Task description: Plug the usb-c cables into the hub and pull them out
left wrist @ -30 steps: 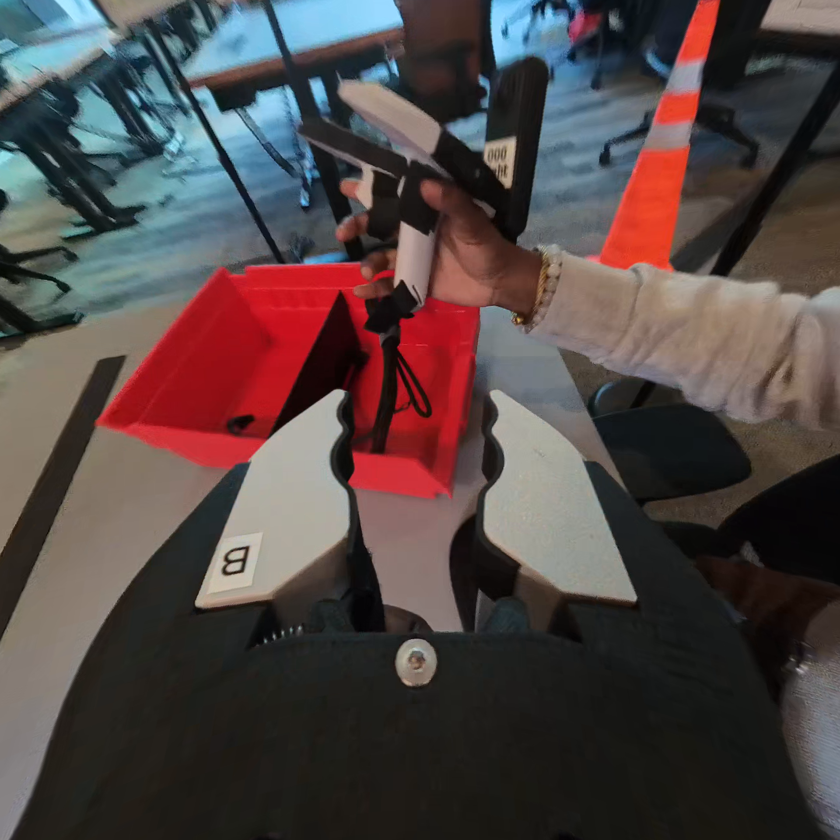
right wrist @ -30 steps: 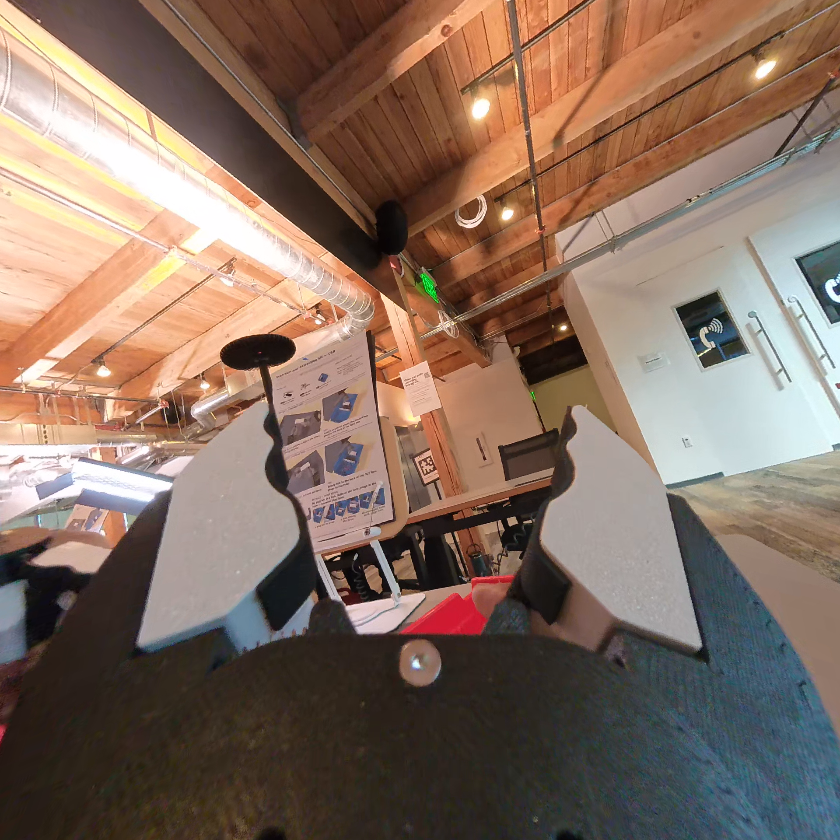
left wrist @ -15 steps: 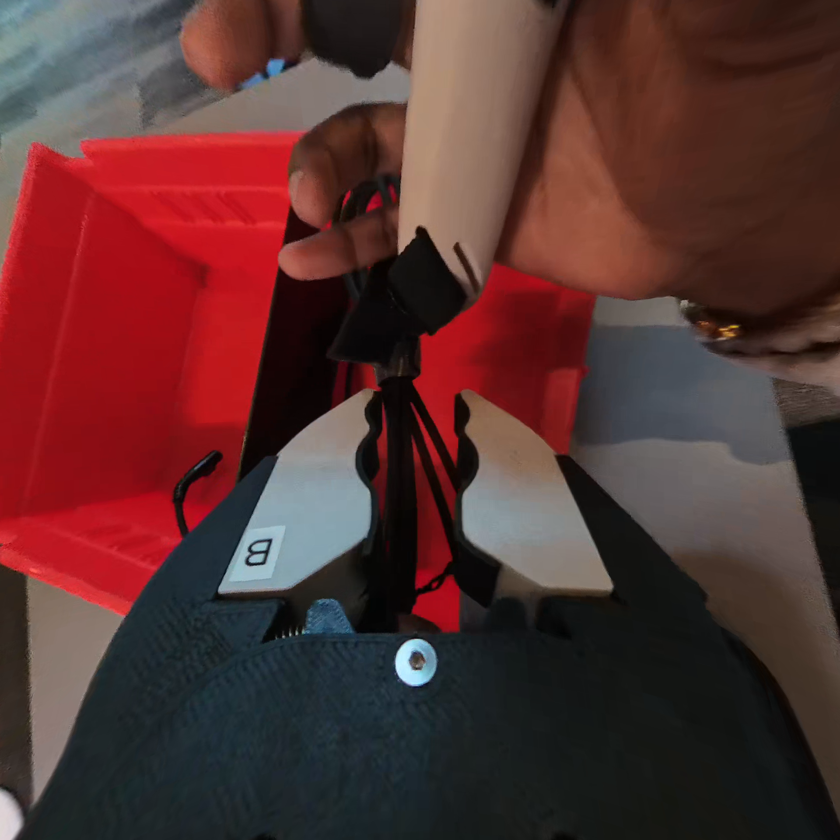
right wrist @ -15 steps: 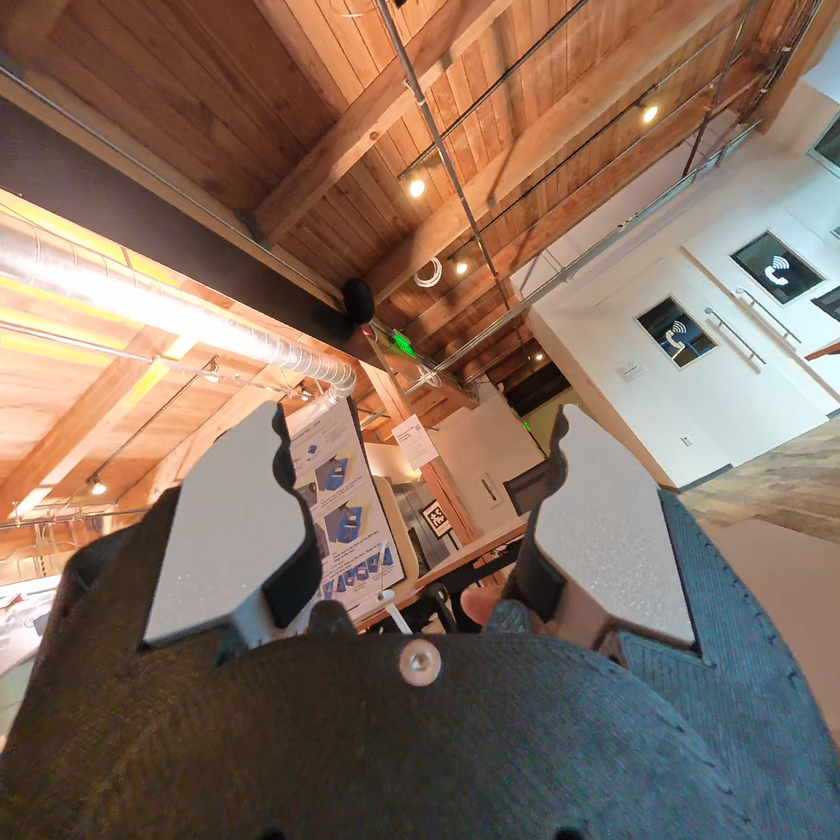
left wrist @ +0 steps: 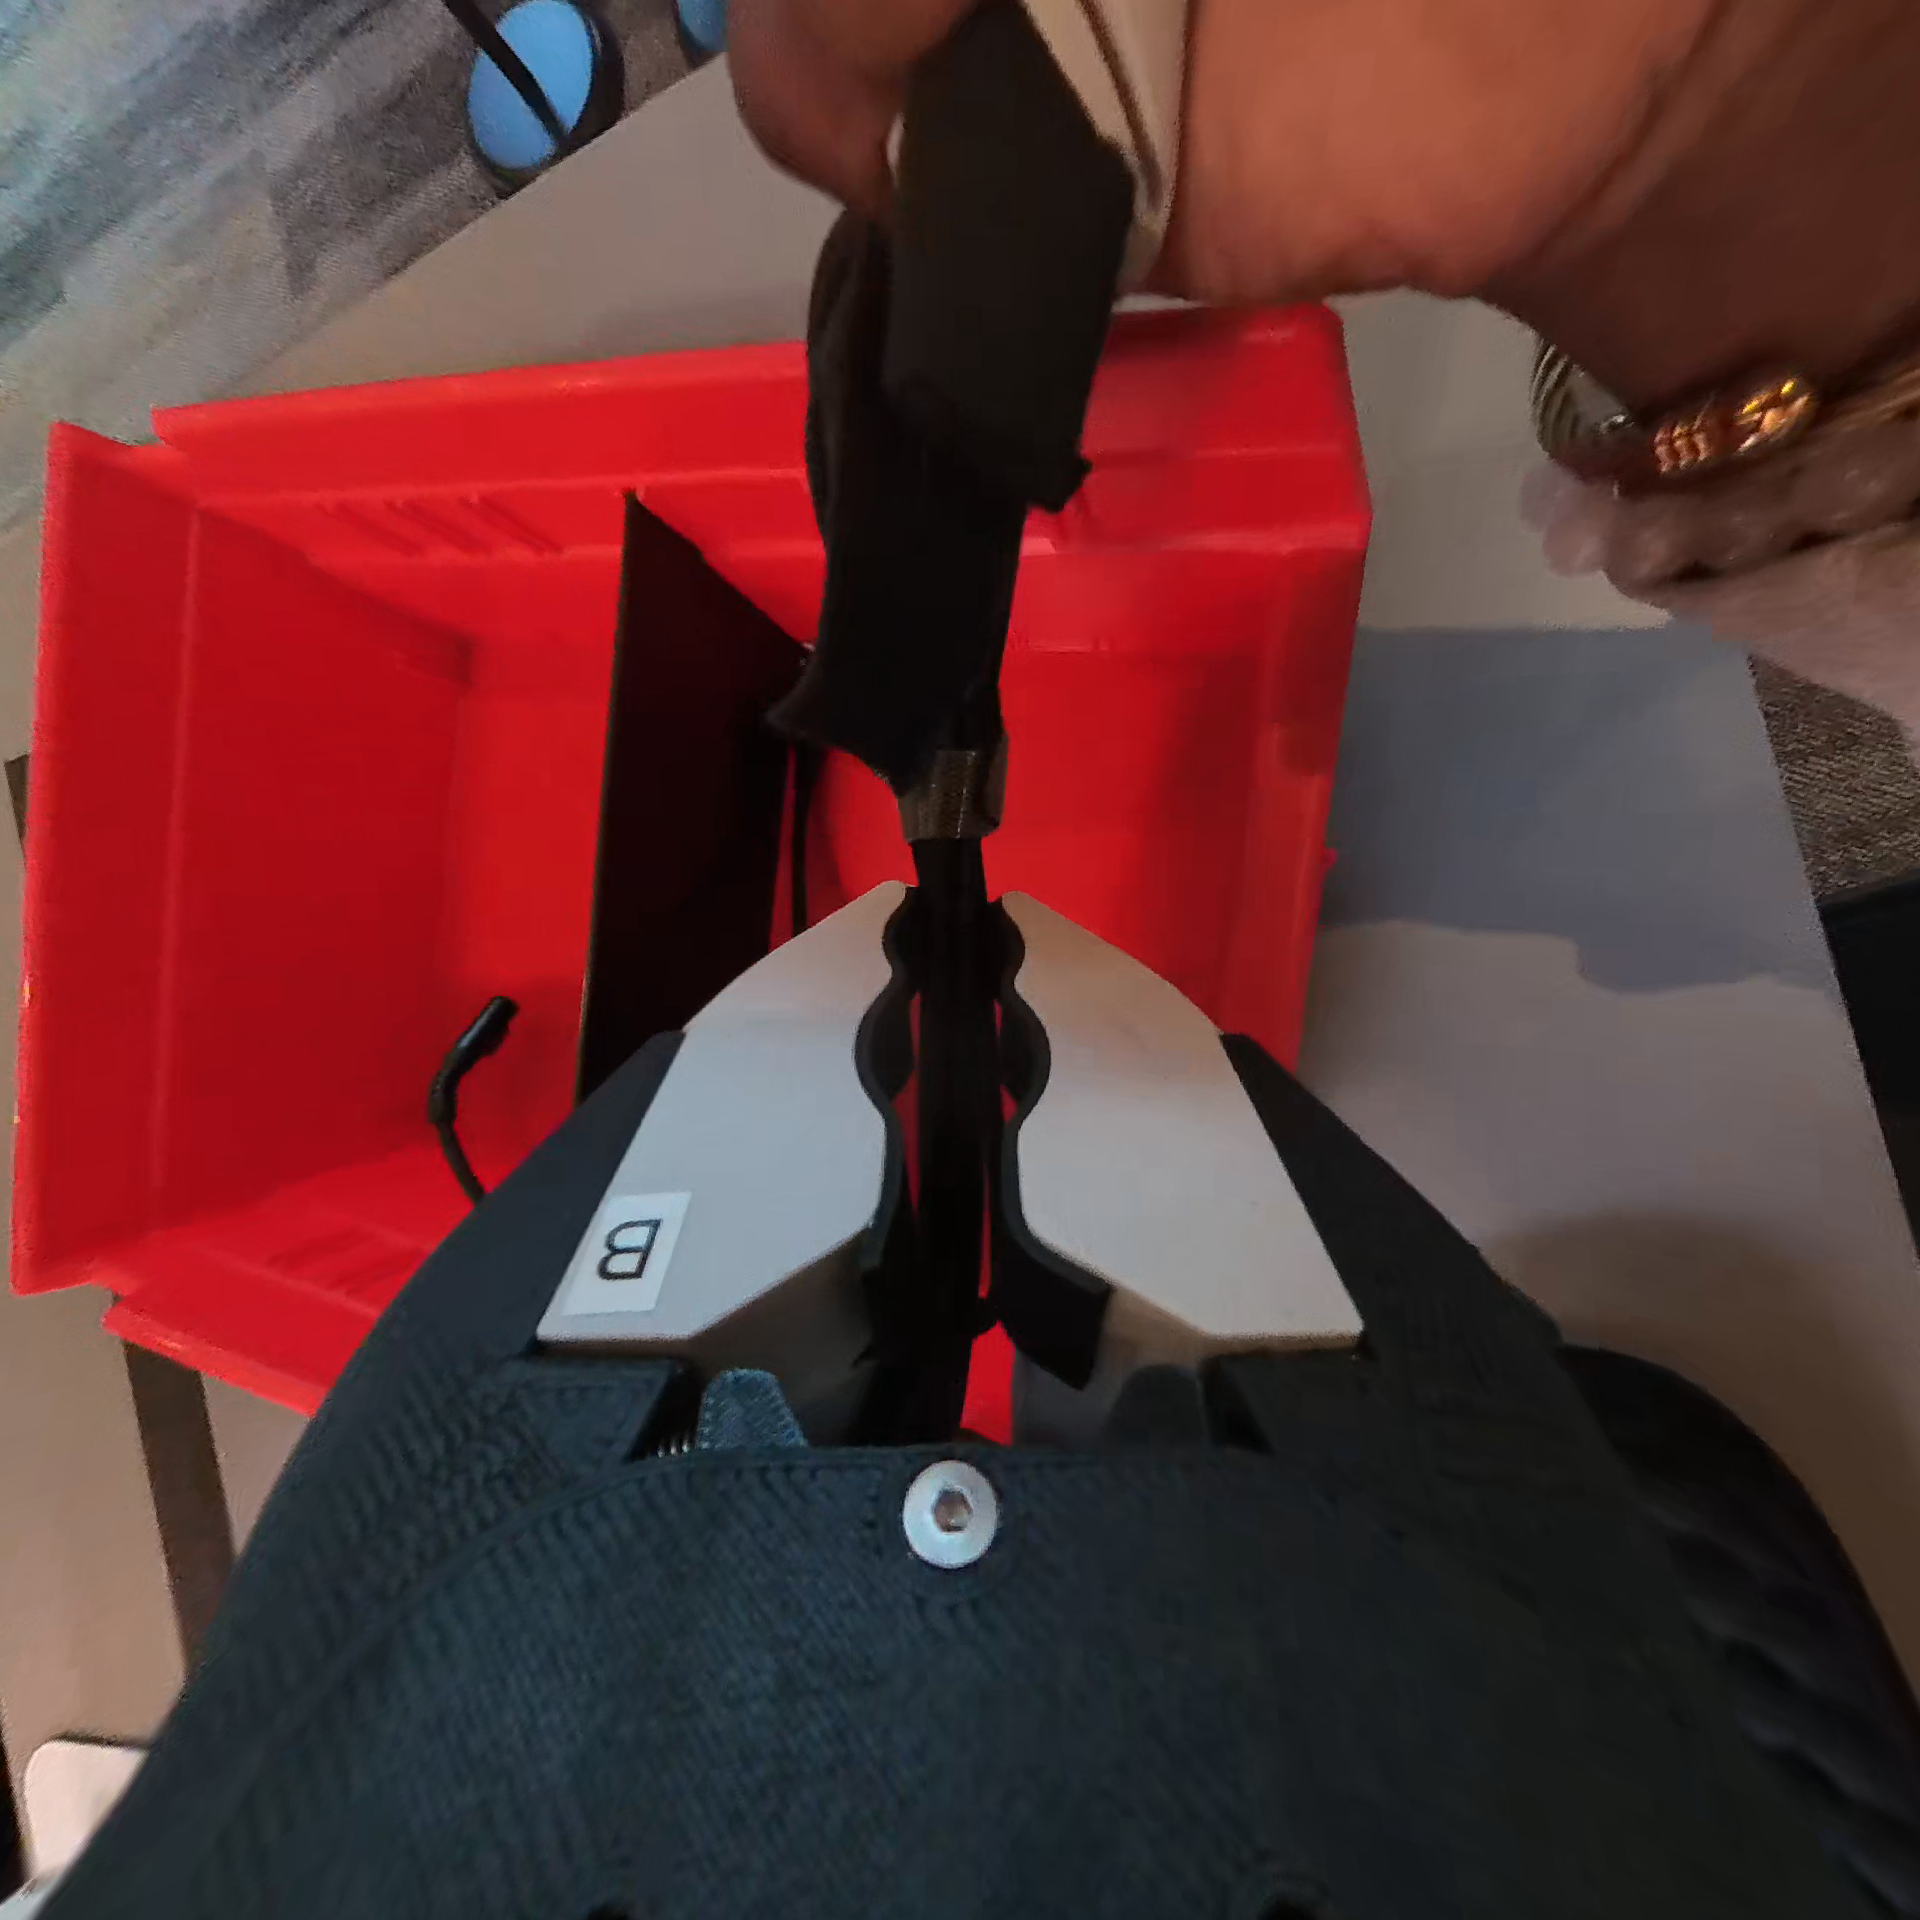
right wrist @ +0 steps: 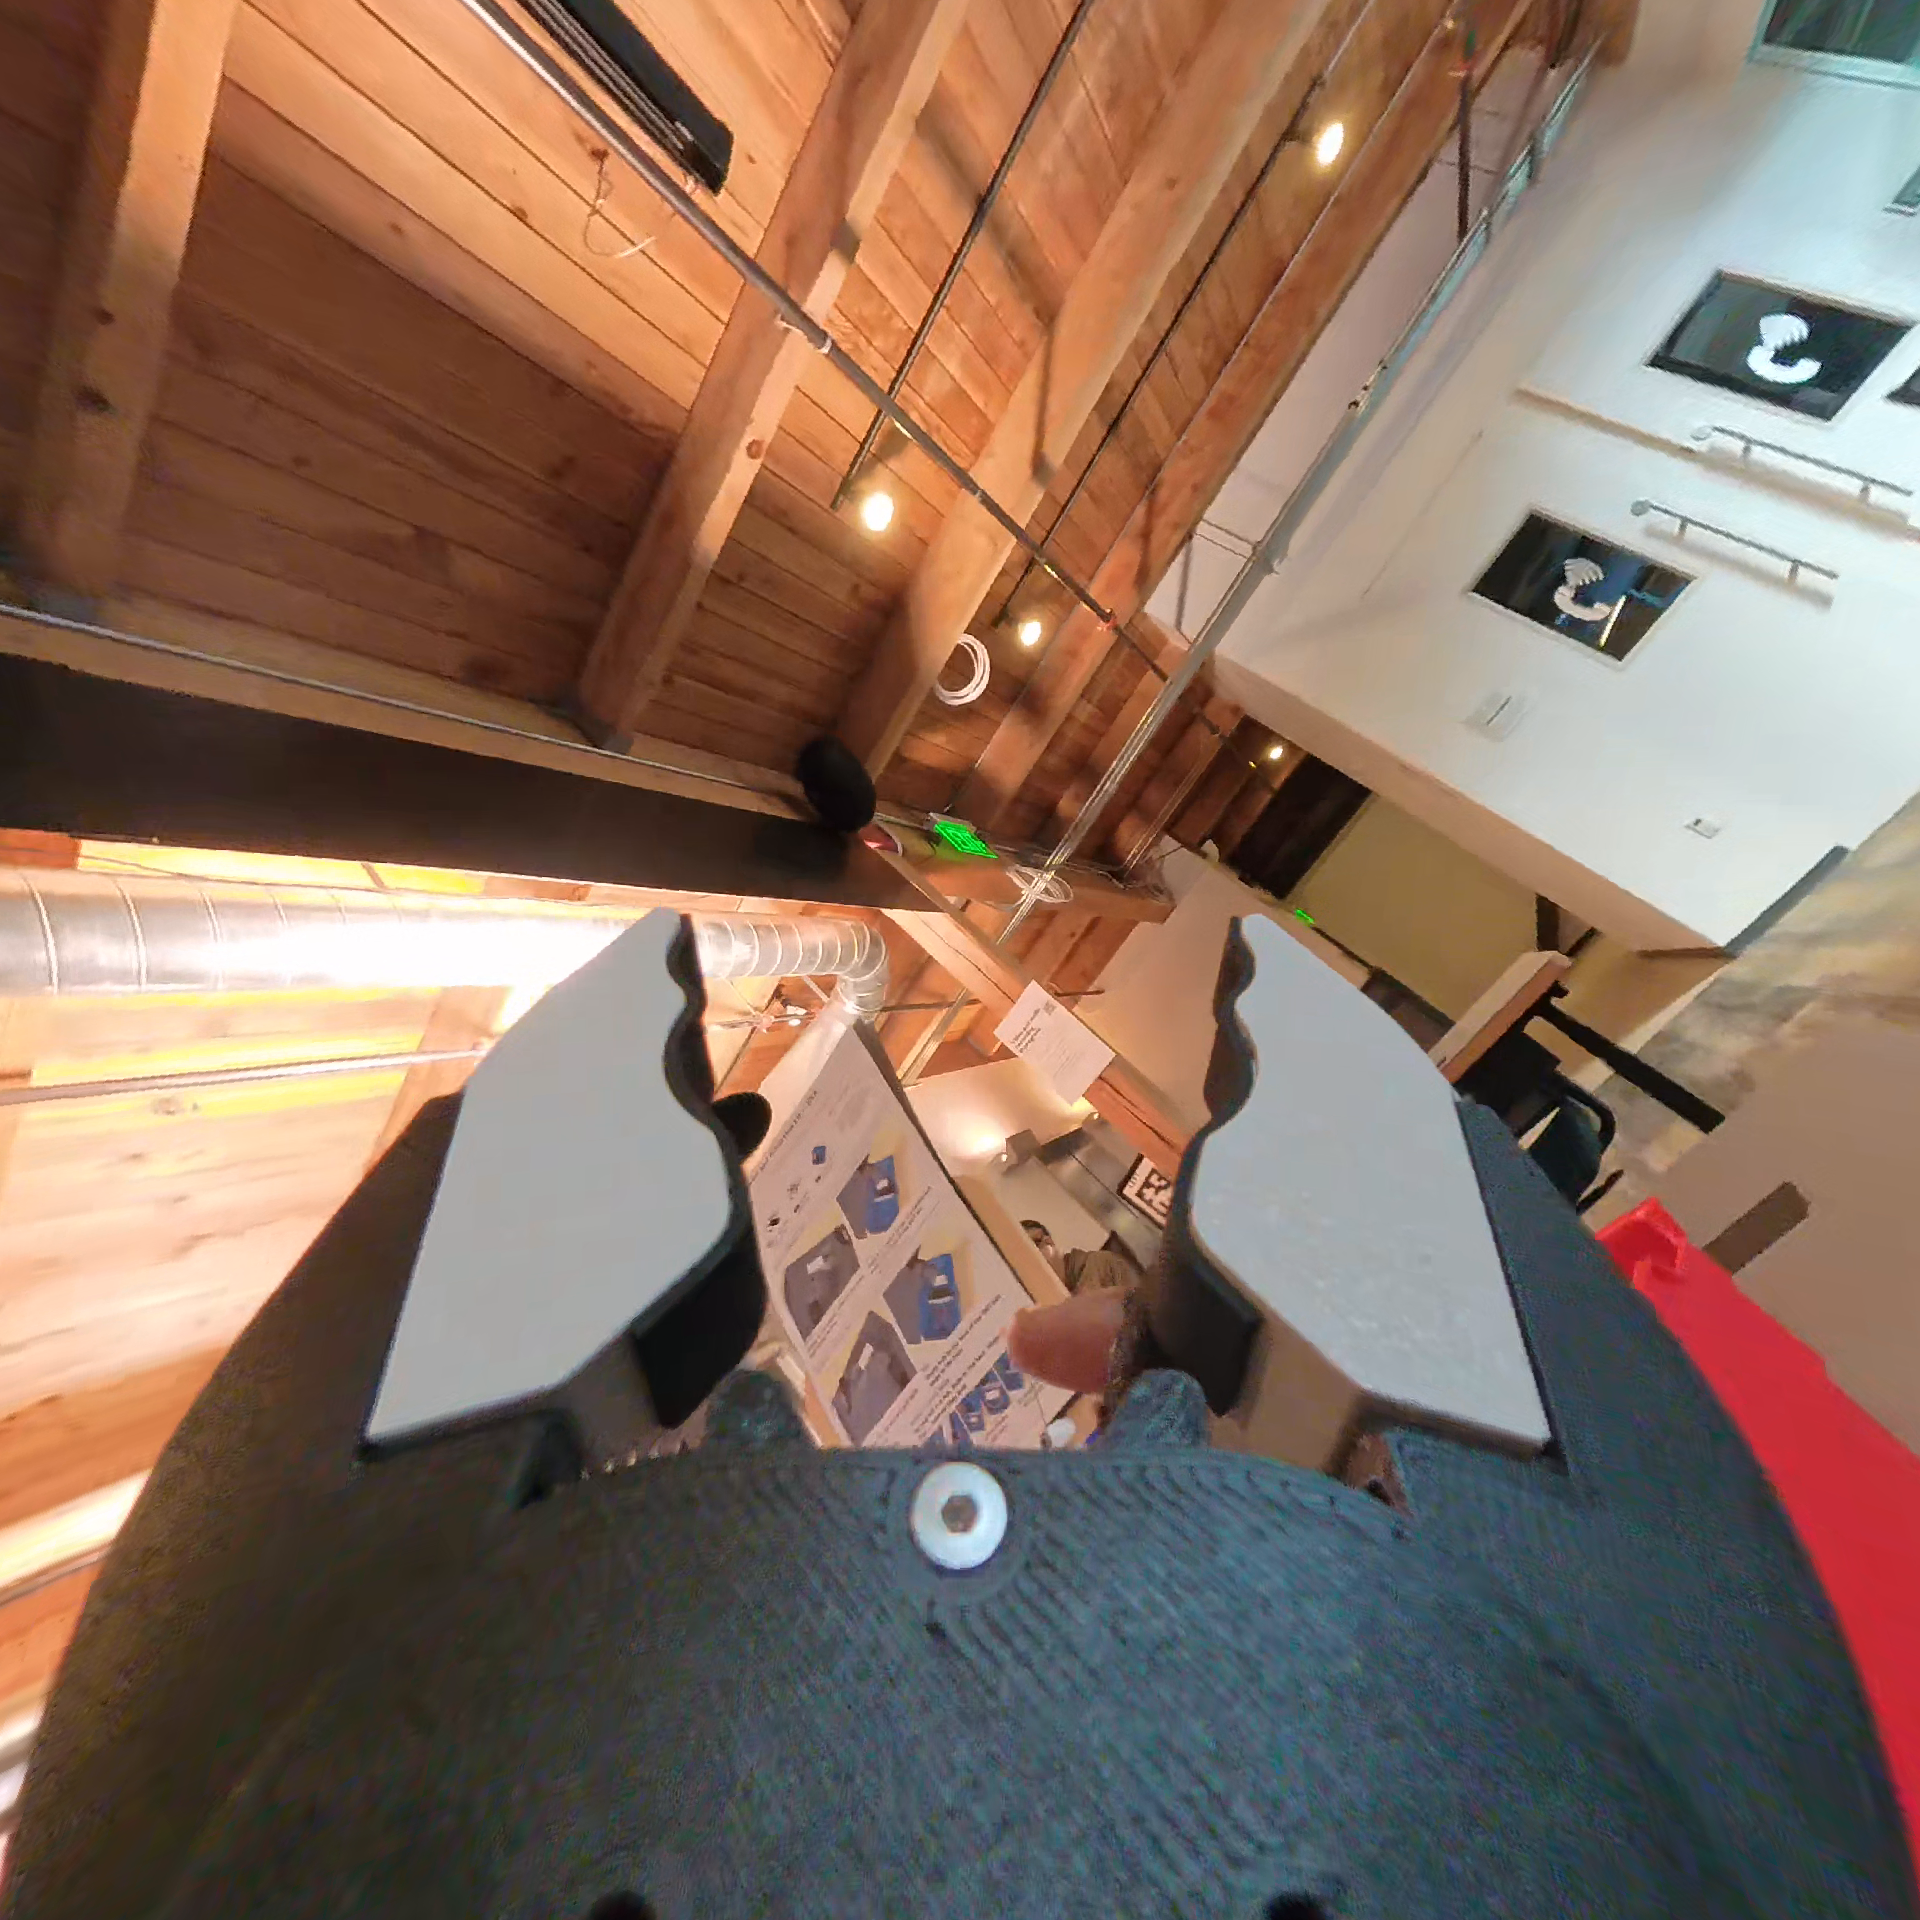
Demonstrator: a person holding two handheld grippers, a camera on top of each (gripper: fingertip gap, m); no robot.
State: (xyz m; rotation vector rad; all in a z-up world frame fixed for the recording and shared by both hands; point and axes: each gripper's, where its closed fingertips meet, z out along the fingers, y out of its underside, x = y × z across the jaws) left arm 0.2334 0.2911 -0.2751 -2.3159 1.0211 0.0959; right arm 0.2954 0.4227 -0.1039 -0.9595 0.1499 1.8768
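Observation:
My left gripper [left wrist: 956, 904] hangs over a red bin [left wrist: 312, 831], its jaws closed on thin black cords [left wrist: 951, 1039]. The cords hang from a black strap [left wrist: 914, 582] on the handle of the other gripper, held in a person's hand [left wrist: 1403, 135]. A black cable end [left wrist: 473, 1049] lies in the bin's left compartment, beside a black divider [left wrist: 675, 790]. My right gripper [right wrist: 961, 935] is open and empty and points up at the wooden ceiling. No hub shows in either view.
The bin stands on a pale table [left wrist: 1558, 1039]; its red edge also shows in the right wrist view [right wrist: 1787, 1403]. A bracelet and a light sleeve [left wrist: 1704, 416] are at the upper right. A poster board [right wrist: 894, 1247] stands behind the right gripper. The grippers' ends are close to 20 centimetres from one another.
My left gripper moved forward over the bin and closed on the black cords under the other gripper's handle. The right gripper tilted further up toward the ceiling and stayed open.

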